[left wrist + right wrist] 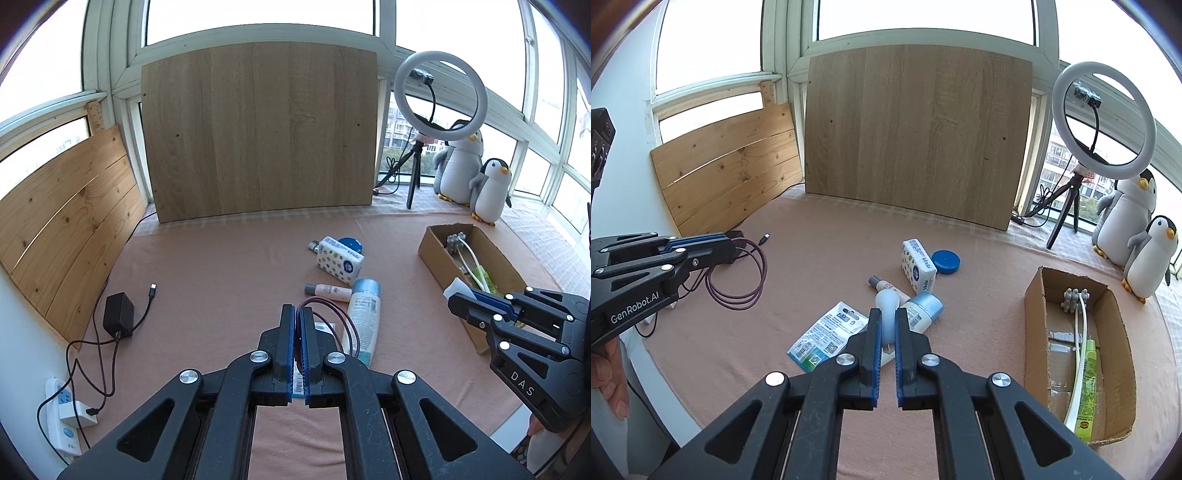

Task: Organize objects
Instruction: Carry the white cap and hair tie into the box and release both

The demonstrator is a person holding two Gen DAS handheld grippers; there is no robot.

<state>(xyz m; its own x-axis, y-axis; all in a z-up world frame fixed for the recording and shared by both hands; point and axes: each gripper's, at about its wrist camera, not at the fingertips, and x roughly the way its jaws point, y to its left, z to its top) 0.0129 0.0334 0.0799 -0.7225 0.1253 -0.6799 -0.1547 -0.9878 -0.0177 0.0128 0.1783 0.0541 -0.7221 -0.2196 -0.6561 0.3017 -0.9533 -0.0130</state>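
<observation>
My left gripper (297, 314) is shut on a coiled maroon cable (343, 325) and holds it above the pink cloth; the coil also shows in the right wrist view (738, 273). My right gripper (886, 317) is shut on a white bulb-shaped object (887, 306), and it also shows in the left wrist view (456, 299). A cardboard box (1038, 295) at the right holds a white massager (1078, 332) and a green tube (1087, 391). On the cloth lie a tissue pack (918, 267), a blue round lid (946, 261), a white bottle with a blue cap (923, 308), a small pink tube (886, 286) and a plastic packet (827, 338).
A large wooden board (916, 133) leans at the back and pine planks (727, 166) at the left. A ring light on a tripod (1104, 118) and two penguin toys (1145, 251) stand at the right. A black adapter (118, 319) and a power strip (64, 417) lie at the left.
</observation>
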